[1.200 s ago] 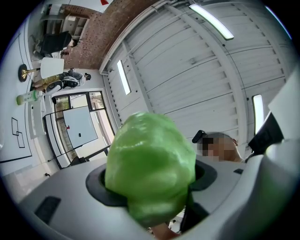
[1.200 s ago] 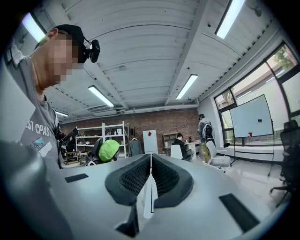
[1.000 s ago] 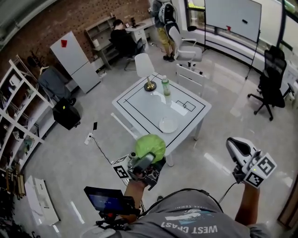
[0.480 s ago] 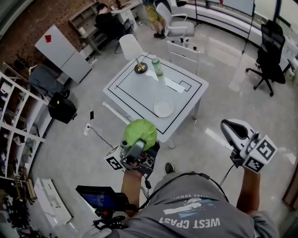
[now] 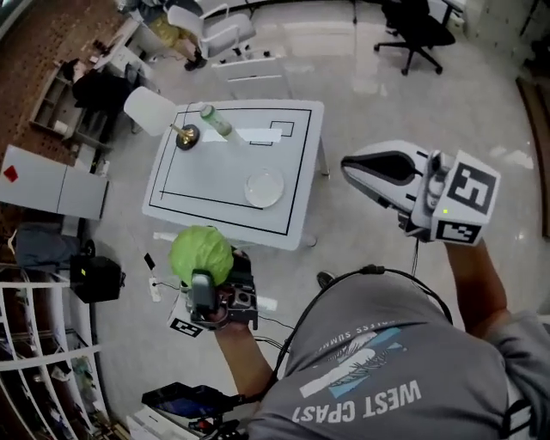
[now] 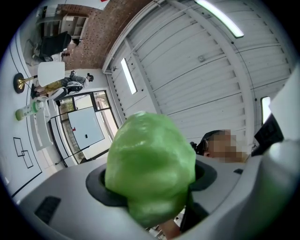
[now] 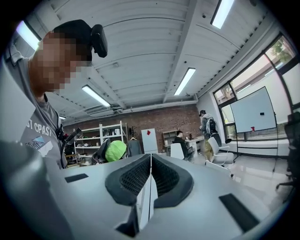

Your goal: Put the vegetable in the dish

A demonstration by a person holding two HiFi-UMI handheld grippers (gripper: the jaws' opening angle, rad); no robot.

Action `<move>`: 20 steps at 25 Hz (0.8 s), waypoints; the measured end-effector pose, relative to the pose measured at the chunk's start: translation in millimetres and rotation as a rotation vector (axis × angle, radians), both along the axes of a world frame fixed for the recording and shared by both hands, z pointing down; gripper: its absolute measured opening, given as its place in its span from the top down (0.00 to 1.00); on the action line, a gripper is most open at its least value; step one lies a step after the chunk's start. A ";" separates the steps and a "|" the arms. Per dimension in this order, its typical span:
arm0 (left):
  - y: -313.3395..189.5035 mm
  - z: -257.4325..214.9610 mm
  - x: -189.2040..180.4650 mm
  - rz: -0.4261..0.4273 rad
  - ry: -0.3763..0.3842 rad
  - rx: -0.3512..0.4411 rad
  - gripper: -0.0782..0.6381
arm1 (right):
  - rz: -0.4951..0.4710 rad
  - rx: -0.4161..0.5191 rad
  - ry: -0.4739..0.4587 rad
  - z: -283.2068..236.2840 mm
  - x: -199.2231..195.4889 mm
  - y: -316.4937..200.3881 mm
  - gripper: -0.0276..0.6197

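Observation:
My left gripper (image 5: 204, 268) is shut on a round green cabbage (image 5: 200, 254), held off the table's near edge over the floor. In the left gripper view the cabbage (image 6: 150, 166) fills the space between the two dark pads (image 6: 96, 187). An empty glass dish (image 5: 264, 187) rests on the white table (image 5: 198, 176), near its front right part. My right gripper (image 5: 365, 170) is raised to the right of the table, shut with nothing in it; in the right gripper view its pads (image 7: 133, 180) meet along a thin seam, and the cabbage (image 7: 115, 150) shows small beyond them.
A green bottle (image 5: 215, 123) and a brass round-based object (image 5: 186, 135) lie at the table's far end. White chairs (image 5: 148, 110) stand behind it, a black office chair (image 5: 416, 26) at the far right, and shelving (image 5: 34, 344) to the left. Cables (image 5: 163, 271) run over the floor.
The head view has swung, so the table now lies further up and left. The left gripper still holds the cabbage. The right gripper has risen and come closer to the camera.

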State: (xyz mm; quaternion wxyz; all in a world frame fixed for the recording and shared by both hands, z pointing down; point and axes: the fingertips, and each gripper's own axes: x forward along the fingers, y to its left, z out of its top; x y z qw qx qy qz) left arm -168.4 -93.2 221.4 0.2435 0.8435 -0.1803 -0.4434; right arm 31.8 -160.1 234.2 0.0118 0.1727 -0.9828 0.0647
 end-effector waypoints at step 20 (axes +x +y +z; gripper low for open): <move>-57.3 11.2 -46.4 0.005 -0.008 -0.028 0.43 | 0.031 -0.058 0.049 10.0 -41.1 -48.0 0.95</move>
